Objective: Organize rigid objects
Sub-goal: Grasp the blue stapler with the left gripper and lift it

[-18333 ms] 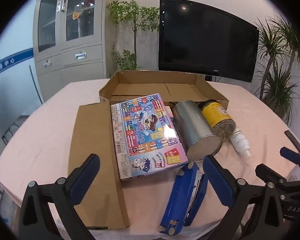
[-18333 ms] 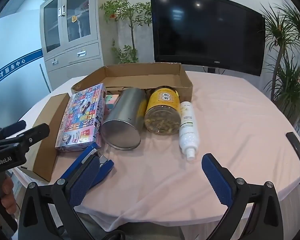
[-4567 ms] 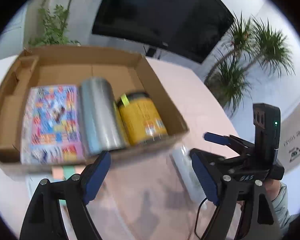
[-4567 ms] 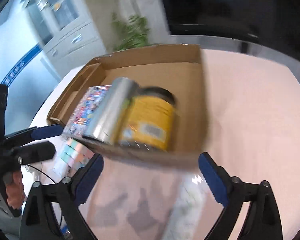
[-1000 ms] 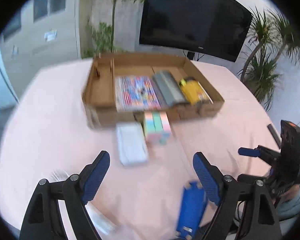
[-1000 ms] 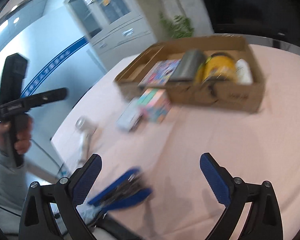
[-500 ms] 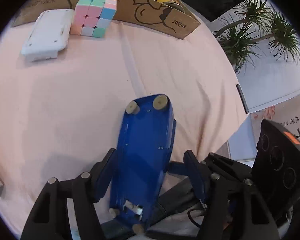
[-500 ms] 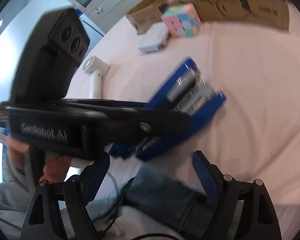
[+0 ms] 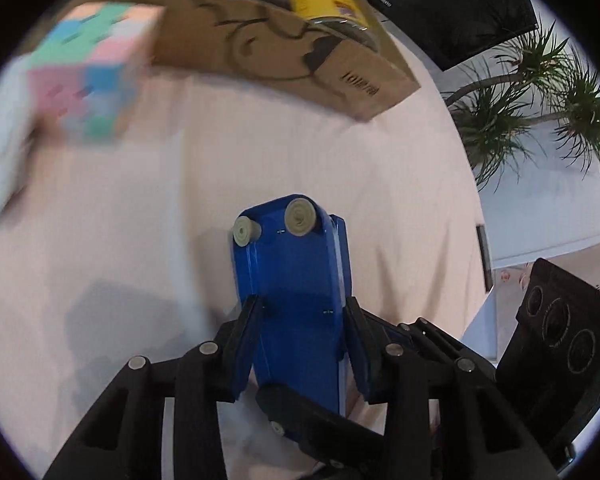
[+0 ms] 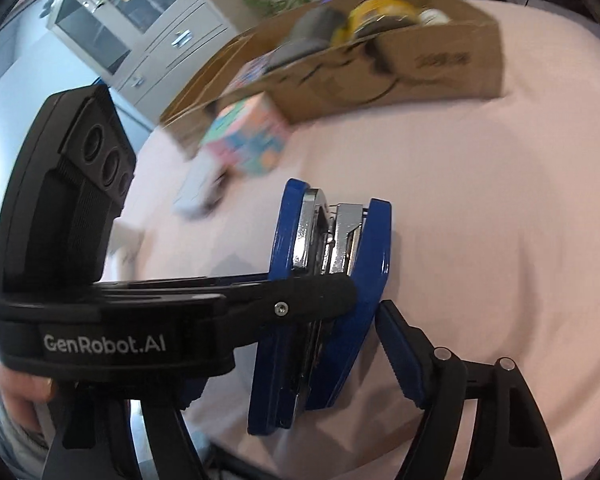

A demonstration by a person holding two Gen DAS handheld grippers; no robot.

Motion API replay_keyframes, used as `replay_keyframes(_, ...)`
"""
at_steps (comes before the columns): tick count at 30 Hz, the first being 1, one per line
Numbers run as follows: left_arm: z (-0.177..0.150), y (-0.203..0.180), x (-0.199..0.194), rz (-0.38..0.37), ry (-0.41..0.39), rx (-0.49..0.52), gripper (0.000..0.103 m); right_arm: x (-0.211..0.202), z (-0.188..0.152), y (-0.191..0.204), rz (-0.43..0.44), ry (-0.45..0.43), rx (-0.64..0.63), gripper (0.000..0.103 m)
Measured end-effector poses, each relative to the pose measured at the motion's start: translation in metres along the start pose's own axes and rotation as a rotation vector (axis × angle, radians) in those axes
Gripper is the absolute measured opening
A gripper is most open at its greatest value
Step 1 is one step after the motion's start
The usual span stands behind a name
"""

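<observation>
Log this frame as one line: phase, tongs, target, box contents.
phase: grasping | left tongs: closing around blue stapler | right tongs: closing, stapler between | cardboard box: holds yellow jar, grey can

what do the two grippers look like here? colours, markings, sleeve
Both are black plastic linkage frames with silver rivets and blue pads. The left gripper has white "GenRobot.AI" lettering on its side and a black module with three round lenses. A grey sleeve shows below the hand holding it.
</observation>
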State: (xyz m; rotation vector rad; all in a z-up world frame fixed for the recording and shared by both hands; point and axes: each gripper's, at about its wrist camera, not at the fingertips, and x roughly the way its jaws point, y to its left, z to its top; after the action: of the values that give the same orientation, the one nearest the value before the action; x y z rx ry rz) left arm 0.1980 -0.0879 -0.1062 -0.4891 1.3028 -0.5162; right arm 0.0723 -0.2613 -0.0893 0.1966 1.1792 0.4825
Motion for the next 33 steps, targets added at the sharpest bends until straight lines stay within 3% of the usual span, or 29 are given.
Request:
replay_keyframes(2,0.01,-0.004,0.007,-0.026,0.005,-0.01,0.04,-0.002,0.014,-0.015,-0.057,-0.014,-0.015,0.061)
replay_keyframes(3,0.016,-0.004,0.011,-0.04,0.005,-0.019,0.041,-0.004,0.019,-0.023,-0.078,-0.017,-0.024,0.048)
replay_keyframes(5,0.019,-0.004,0.01,-0.114,0.001,-0.029,0.037,-0.003,0.028,-0.04,-0.087,-0.01,-0.032,0.044)
replay_keyframes(7,0.019,-0.004,0.001,-0.114,-0.037,-0.009,0.037,-0.005,0.029,-0.049,-0.125,-0.013,-0.05,0.038)
replay_keyframes(12,0.006,0.02,-0.038,-0.111,-0.127,-0.037,0.037,-0.004,0.024,-0.034,-0.217,-0.035,-0.161,0.038)
replay_keyframes(15,-0.006,0.043,-0.06,-0.086,-0.172,-0.073,0.037,-0.001,0.017,-0.005,-0.365,-0.056,-0.339,0.038)
replay_keyframes(19,-0.02,0.076,-0.092,-0.035,-0.254,-0.134,0.037,0.022,-0.008,0.043,-0.754,-0.113,-0.727,0.038)
replay_keyframes(20,-0.023,0.083,-0.096,-0.019,-0.266,-0.144,0.037,0.021,-0.015,0.048,-0.787,-0.12,-0.767,0.038)
replay_keyframes(21,-0.025,0.086,-0.097,-0.011,-0.269,-0.151,0.037,0.026,-0.019,0.057,-0.794,-0.123,-0.797,0.041)
replay_keyframes(23,-0.026,0.092,-0.098,-0.011,-0.259,-0.162,0.039,0.024,-0.032,0.076,-0.703,-0.137,-0.85,0.056)
replay_keyframes(25,-0.027,0.095,-0.095,-0.014,-0.247,-0.165,0.039,0.009,-0.043,0.093,-0.526,-0.13,-0.877,0.079)
replay_keyframes(26,-0.027,0.094,-0.094,-0.016,-0.243,-0.162,0.039,-0.003,-0.045,0.098,-0.434,-0.144,-0.859,0.081)
replay_keyframes(28,-0.027,0.092,-0.09,-0.028,-0.23,-0.146,0.039,-0.026,-0.036,0.093,-0.309,-0.16,-0.764,0.083)
replay_keyframes(30,-0.028,0.087,-0.083,-0.041,-0.213,-0.132,0.039,-0.037,-0.021,0.076,-0.248,-0.152,-0.655,0.083)
replay_keyframes(32,-0.029,0.082,-0.076,-0.046,-0.198,-0.122,0.039,-0.032,-0.007,0.055,-0.231,-0.086,-0.554,0.073)
replay_keyframes(33,-0.031,0.079,-0.073,-0.05,-0.191,-0.118,0.039,-0.024,-0.005,0.05,-0.227,-0.049,-0.541,0.06)
